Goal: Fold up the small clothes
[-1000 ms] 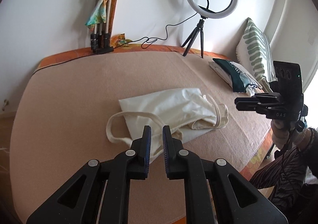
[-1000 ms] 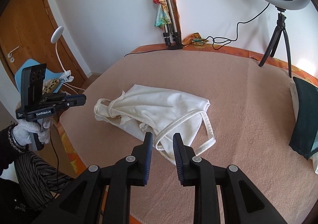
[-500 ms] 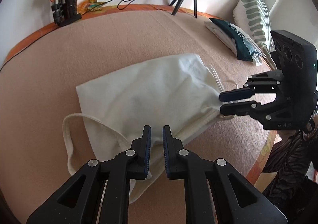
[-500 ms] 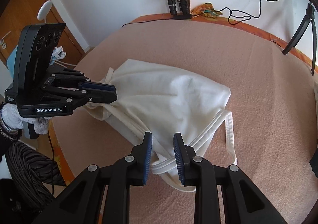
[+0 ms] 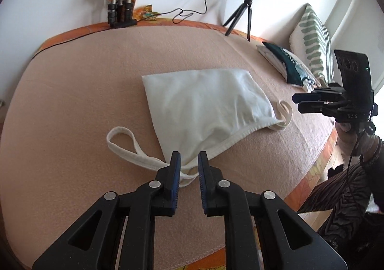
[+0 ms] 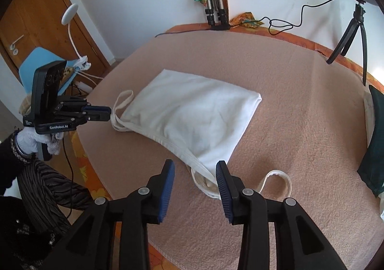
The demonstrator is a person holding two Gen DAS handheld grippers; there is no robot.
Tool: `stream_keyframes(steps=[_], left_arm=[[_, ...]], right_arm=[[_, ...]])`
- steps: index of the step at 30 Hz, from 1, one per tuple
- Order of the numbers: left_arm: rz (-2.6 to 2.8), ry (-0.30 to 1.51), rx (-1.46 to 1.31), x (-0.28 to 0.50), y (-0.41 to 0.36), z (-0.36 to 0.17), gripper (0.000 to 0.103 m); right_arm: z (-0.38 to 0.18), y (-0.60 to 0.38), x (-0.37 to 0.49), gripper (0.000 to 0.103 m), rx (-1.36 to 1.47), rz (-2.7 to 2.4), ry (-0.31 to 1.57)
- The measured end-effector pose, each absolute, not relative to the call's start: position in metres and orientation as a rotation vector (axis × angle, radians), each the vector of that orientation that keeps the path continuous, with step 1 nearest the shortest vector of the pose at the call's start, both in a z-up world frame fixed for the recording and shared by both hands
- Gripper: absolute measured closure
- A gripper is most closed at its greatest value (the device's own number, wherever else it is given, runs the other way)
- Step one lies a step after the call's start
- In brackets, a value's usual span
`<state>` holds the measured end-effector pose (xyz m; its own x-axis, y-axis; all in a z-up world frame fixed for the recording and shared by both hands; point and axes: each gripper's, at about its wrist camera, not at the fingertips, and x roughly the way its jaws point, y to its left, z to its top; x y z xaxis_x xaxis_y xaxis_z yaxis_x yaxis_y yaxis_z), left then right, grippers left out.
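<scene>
Beyond the white garment [image 6: 189, 116], only the right view shows a door [image 6: 36, 25]; both claws are opening, gripping nothing.

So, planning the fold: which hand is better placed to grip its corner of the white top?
Probably left. The left tongs, opening, closely straddle the white top's strap corner; the right tongs, also opening, stand wider around theirs.

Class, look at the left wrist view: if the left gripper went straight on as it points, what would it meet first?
Probably the white tank top's strap corner between the opening jaws of the left gripper; depth is unclear.
</scene>
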<state>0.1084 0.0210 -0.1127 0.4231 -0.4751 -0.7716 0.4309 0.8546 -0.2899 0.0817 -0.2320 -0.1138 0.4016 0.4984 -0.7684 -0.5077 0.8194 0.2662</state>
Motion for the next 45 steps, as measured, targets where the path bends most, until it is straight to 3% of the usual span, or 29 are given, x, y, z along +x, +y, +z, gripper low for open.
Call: stream_keyframes(steps=[1, 13, 19, 23, 28, 34, 36, 37, 45], left_arm=[[-0.556, 0.974, -0.072, 0.111, 0.022, -0.111, 0.07], [-0.541, 1.051, -0.037, 0.12, -0.004, -0.144, 0.069], [-0.542, 1.064, -0.013, 0.118, -0.005, -0.154, 0.069], [-0.549, 1.055, -0.011, 0.112, -0.005, -0.156, 0.069], [-0.561, 1.066, -0.023, 0.104, 0.001, -0.154, 0.069], [-0.509, 1.028, -0.158, 0.101, 0.026, -0.137, 0.069], [-0.508, 1.025, -0.248, 0.106, 0.037, -0.137, 0.066], [-0.497, 1.03, -0.292, 0.109, 0.041, -0.138, 0.063], [-0.479, 1.121, -0.432, 0.13, 0.041, -0.16, 0.062]], right_arm=[[-0.113, -0.235, 0.088, 0.063, 0.025, 0.615, 0.955], [-0.162, -0.264, 0.189, 0.063, 0.478, 0.495, 1.061], [-0.185, -0.26, 0.217, 0.076, 0.635, 0.522, 1.132], [-0.188, -0.258, 0.223, 0.101, 0.641, 0.483, 1.108], [-0.171, -0.247, 0.221, 0.103, 0.457, 0.437, 1.055], [-0.158, -0.251, 0.215, 0.092, 0.355, 0.385, 1.028], [-0.155, -0.258, 0.213, 0.064, 0.378, 0.41, 1.014], [-0.156, -0.261, 0.212, 0.06, 0.401, 0.425, 1.011], [-0.179, -0.268, 0.21, 0.058, 0.479, 0.498, 1.068]])
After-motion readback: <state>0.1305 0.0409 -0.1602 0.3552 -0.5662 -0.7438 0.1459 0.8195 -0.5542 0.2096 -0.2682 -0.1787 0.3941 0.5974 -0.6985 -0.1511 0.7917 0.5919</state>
